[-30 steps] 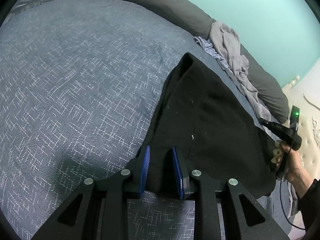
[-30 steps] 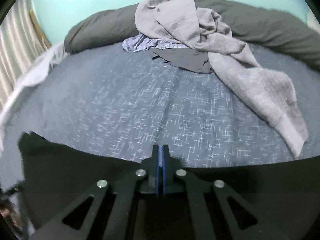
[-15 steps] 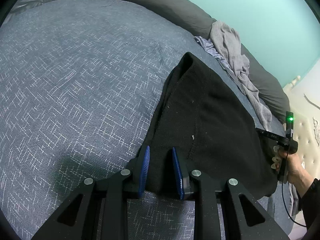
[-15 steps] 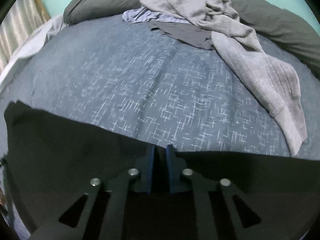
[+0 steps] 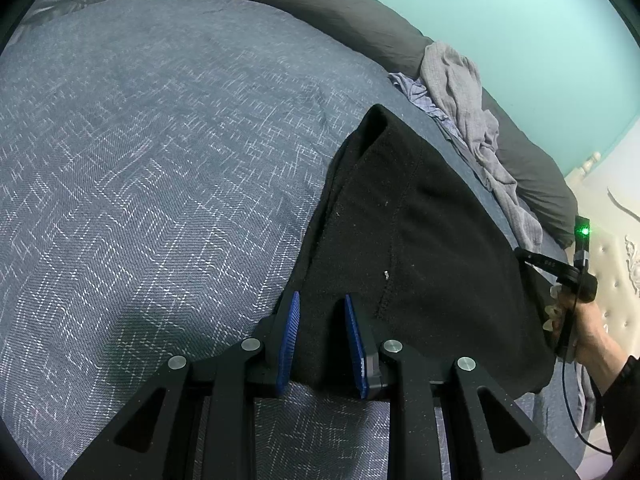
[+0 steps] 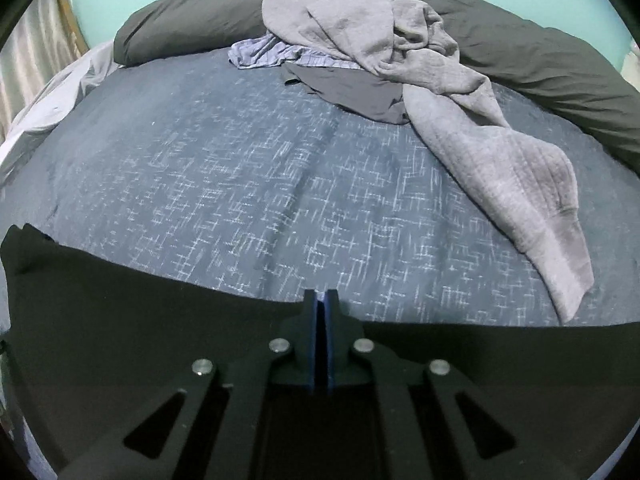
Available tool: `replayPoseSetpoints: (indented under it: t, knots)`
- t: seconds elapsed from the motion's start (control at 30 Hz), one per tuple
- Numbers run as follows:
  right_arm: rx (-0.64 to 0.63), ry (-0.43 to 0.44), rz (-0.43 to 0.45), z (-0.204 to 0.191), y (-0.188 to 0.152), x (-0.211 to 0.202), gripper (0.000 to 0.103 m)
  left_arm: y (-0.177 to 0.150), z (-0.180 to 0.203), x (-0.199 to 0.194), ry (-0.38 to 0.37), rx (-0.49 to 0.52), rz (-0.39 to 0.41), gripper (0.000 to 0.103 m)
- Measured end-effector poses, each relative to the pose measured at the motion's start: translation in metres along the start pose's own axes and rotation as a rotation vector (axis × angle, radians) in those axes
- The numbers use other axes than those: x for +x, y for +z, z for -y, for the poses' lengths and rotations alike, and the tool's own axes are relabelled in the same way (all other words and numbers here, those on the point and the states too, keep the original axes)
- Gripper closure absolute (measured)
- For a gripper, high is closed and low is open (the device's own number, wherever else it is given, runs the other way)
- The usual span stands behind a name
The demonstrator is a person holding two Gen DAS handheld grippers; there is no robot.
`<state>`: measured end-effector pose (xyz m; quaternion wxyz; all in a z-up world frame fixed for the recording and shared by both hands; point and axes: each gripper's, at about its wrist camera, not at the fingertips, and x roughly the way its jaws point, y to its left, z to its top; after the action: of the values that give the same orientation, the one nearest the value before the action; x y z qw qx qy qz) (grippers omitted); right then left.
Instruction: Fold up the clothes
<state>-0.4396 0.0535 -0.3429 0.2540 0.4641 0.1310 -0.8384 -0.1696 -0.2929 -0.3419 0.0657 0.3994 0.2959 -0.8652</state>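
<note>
On the bed (image 5: 160, 160): black garment (image 5: 420, 240) half-folded; left gripper (image 5: 320, 312) jaws apart astride its edge, right gripper (image 6: 321, 304) pinched together on its hem, grey pile (image 6: 400, 60) unfolded.

Left wrist view: low over the bed (image 5: 160, 160), very near, looking across it to the green wall (image 5: 520, 40). Right wrist view: low too, facing the pillow (image 6: 540, 60). Shared by both: black cloth (image 5: 420, 240), grey clothes pile (image 6: 360, 20), blue blanket.

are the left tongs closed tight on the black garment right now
No, the left tongs stand open, their blue pads apart with the edge of the black garment lying between them.
</note>
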Motion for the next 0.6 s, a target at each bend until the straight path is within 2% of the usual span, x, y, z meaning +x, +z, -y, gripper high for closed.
replayPoseSetpoints:
  t: [0.07,0.17,0.33,0.43,0.57,0.6]
  knots:
    - [0.019,-0.048,0.0,0.01,0.001,-0.002,0.098,0.0,0.0,0.0,0.0,-0.002,0.0,0.078]
    - [0.065,-0.038,0.036,0.029,-0.002,-0.022,0.097,0.0,-0.001,-0.001,0.0,-0.008,-0.001,0.078]
    - [0.054,0.037,0.077,0.038,-0.029,-0.067,0.095,0.001,-0.002,-0.004,-0.004,-0.034,0.005,0.077]
    - [0.063,0.08,0.098,0.041,-0.059,-0.089,0.091,0.001,-0.003,-0.007,-0.006,-0.051,0.011,0.076]
    - [0.113,0.14,0.117,0.036,-0.107,-0.113,0.08,0.0,0.0,-0.015,-0.004,-0.058,0.026,0.055]
    - [0.126,0.152,0.119,0.034,-0.119,-0.117,0.077,-0.001,0.001,-0.017,-0.003,-0.057,0.031,0.055]
